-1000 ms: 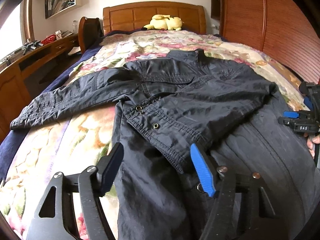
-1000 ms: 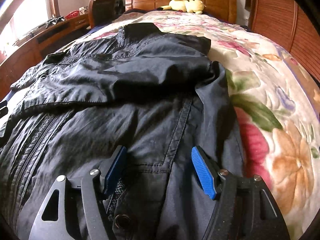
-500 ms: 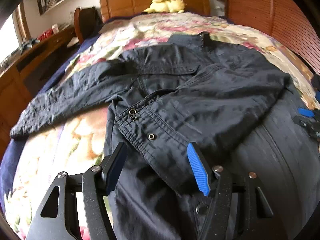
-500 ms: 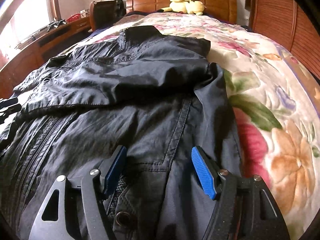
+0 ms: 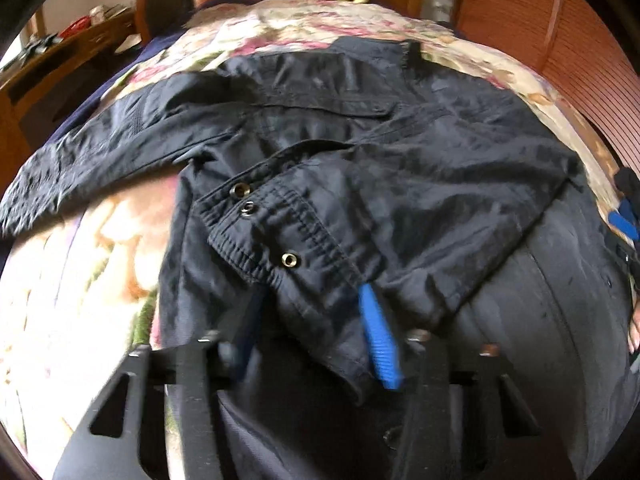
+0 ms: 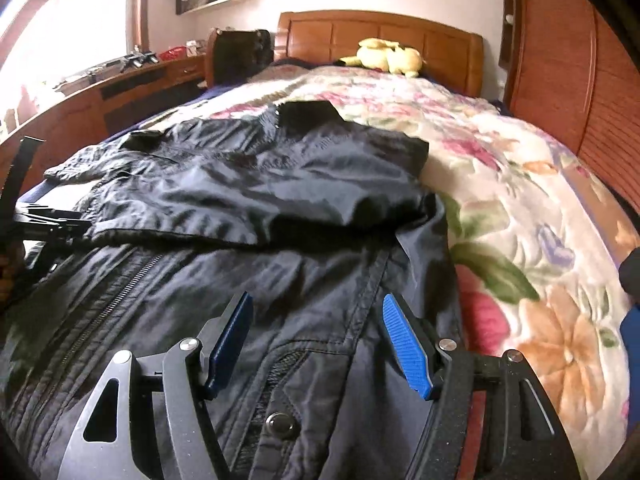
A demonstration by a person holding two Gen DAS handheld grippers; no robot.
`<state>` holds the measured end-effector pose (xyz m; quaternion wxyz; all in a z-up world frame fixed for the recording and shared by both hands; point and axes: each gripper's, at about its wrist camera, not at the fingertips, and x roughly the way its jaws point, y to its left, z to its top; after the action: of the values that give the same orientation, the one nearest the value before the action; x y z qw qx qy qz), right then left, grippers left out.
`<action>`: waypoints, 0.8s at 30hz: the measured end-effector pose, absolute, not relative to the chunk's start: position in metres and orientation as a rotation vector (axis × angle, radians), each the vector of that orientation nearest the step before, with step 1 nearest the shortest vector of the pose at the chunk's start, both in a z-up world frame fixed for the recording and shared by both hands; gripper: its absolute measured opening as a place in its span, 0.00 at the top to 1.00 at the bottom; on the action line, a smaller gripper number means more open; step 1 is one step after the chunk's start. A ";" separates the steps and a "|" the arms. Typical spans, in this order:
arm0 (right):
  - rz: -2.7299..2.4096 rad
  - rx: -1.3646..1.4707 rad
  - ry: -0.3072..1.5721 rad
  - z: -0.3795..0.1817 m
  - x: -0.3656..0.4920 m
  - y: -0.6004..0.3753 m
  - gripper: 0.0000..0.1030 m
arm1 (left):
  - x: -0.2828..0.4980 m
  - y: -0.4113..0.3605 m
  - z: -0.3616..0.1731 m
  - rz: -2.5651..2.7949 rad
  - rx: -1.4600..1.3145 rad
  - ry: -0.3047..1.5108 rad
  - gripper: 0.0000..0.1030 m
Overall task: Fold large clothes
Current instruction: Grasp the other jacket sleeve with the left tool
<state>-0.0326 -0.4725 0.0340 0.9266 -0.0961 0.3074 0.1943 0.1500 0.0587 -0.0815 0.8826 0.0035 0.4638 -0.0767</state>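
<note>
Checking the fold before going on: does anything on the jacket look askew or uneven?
Yes. One sleeve still stretches out flat across the quilt, unfolded, while the other sleeve's cuff is folded across the jacket front. Its edge lies diagonally and rumpled. No damage shows.

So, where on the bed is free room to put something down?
Bare floral quilt lies between the black jacket and the wooden wall panel, and beyond the collar toward the yellow plush toy. The near middle is crowded by the jacket.

Wooden headboard (image 6: 380, 36), floral bedspread (image 6: 520, 208), desk (image 6: 120, 92) under bright window (image 6: 60, 20), slatted wood panel (image 6: 580, 80) right.
</note>
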 end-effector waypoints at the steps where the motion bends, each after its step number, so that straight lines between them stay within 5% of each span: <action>1: 0.412 -0.194 0.619 0.035 -0.036 -0.473 0.33 | 0.149 0.056 -0.079 -0.166 0.028 0.963 0.83; 4: 0.431 -0.201 0.589 0.039 -0.044 -0.474 0.33 | 0.146 0.054 -0.069 -0.176 0.059 0.941 0.90; 15: 0.455 -0.257 0.499 0.048 -0.072 -0.466 0.33 | 0.150 0.093 -0.046 -0.157 0.033 0.877 0.90; 20: 0.466 -0.263 0.491 0.048 -0.077 -0.466 0.33 | 0.149 0.113 -0.038 -0.177 -0.053 0.839 0.81; 24: 0.471 -0.263 0.500 0.047 -0.075 -0.464 0.33 | 0.153 0.134 -0.035 -0.171 -0.077 0.803 0.64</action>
<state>-0.0746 -0.4643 0.0470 0.9332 -0.1284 0.2444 0.2300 0.1528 0.1336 -0.0351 0.9162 -0.0375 0.3902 -0.0830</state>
